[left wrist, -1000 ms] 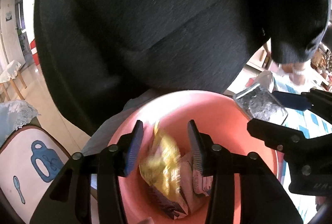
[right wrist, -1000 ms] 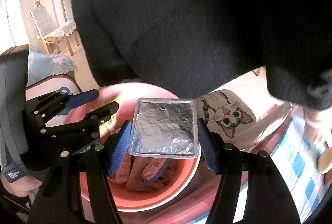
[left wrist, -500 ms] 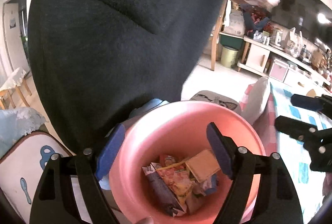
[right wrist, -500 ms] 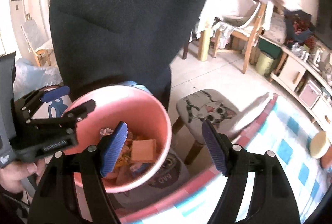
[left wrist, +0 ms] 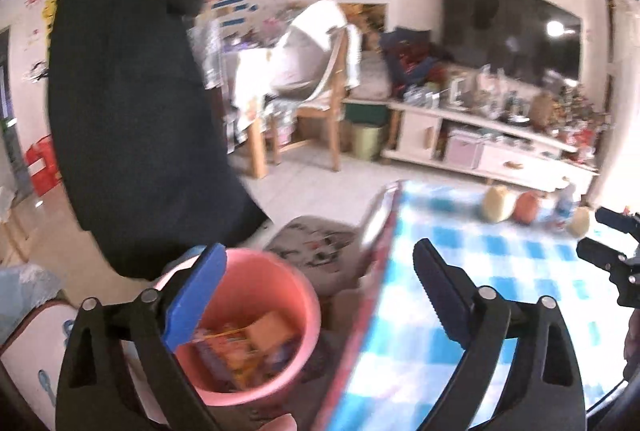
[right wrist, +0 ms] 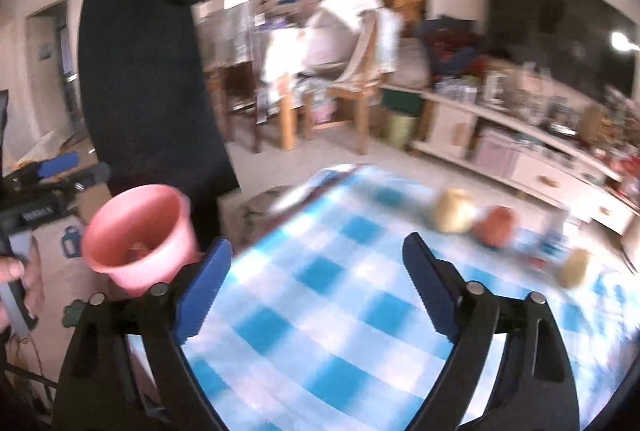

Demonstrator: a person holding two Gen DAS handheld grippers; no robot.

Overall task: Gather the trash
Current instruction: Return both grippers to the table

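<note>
Two grippers are hanging wide open with nothing between their blue-padded fingers. The left gripper [left wrist: 320, 295] is hovering where a pink bucket [left wrist: 256, 383] is sitting beside the table [left wrist: 500, 271]; wrappers [left wrist: 244, 347], blurred but probably snack packets, are lying in the bucket's bottom. The right gripper [right wrist: 316, 287] is hanging over the blue-checked tablecloth [right wrist: 320, 331], with the bucket [right wrist: 140, 231] off to its left. A person in black [right wrist: 148, 63] is standing behind the bucket.

One pink bucket [left wrist: 256, 323], two claws, three round objects [right wrist: 456, 211].
</note>
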